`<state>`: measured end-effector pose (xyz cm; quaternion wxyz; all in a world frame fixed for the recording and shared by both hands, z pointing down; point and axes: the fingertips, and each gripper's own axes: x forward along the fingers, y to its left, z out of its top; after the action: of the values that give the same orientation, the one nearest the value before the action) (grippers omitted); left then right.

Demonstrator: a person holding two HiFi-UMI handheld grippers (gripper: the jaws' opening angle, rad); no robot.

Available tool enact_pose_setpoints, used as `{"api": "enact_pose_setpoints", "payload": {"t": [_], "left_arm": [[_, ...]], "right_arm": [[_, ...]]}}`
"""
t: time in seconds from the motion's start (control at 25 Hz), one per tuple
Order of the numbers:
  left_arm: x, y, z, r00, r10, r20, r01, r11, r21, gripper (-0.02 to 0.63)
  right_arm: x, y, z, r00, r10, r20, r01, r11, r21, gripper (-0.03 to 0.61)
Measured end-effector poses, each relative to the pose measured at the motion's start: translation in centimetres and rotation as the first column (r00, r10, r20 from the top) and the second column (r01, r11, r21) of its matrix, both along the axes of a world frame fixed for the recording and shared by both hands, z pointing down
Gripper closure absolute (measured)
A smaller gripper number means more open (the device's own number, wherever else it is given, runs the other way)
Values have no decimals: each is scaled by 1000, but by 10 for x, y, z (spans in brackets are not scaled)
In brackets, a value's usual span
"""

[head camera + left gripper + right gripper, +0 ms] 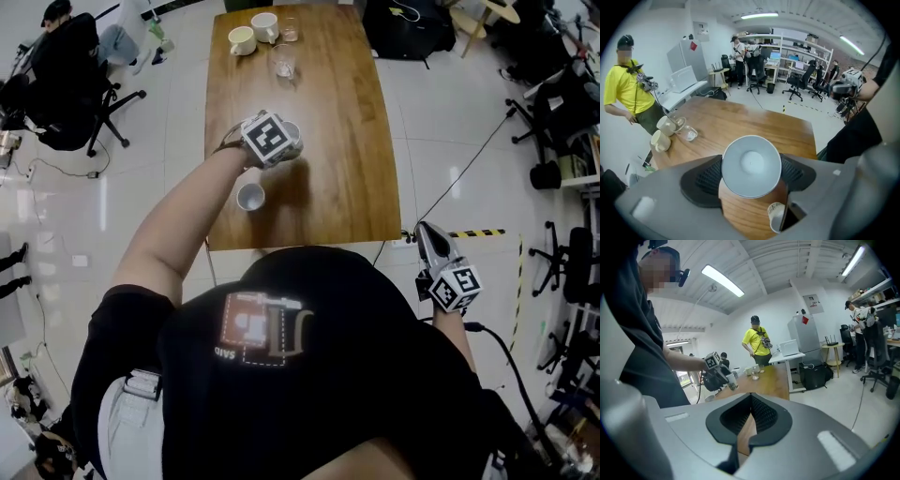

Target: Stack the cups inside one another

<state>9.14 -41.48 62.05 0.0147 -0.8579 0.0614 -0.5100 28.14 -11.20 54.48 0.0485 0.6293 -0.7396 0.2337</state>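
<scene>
White cup (751, 165) clamped in my left gripper (750, 176), centre frame.
I see its base facing the camera, with a pad pressing on each side. A second cup (776, 215) sits on the wooden table (740, 122) at lower right. My right gripper (750, 413), jaws together and empty, hangs beside the table's near corner.

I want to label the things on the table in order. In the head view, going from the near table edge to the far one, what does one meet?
white cup → left gripper holding a paper cup → clear glass → cream mug → white mug
</scene>
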Motion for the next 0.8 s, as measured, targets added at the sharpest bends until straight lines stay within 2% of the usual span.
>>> {"api": "enact_pose_setpoints", "payload": {"t": [0.08, 0.16, 0.4, 0.64, 0.8], "left_arm": [[-33, 14, -22, 1000, -20, -1, 20, 998, -57, 239], [-66, 24, -43, 999, -45, -8, 44, 996, -72, 239], [-148, 52, -51, 995, -94, 33, 95, 995, -27, 239], [-169, 75, -18, 991, -130, 34, 131, 990, -58, 239], [-167, 87, 5, 989, -127, 70, 134, 985, -110, 238]], "right_arm": [[-13, -20, -2, 999, -53, 4, 53, 999, 10, 565], [-30, -42, -3, 994, -113, 8, 113, 993, 21, 565], [-86, -102, -8, 956, -294, -1, 293, 955, 42, 565], [-123, -124, -8, 921, -389, -12, 389, 920, 39, 565], [-131, -122, -5, 916, -400, -12, 401, 916, 17, 565]]}}
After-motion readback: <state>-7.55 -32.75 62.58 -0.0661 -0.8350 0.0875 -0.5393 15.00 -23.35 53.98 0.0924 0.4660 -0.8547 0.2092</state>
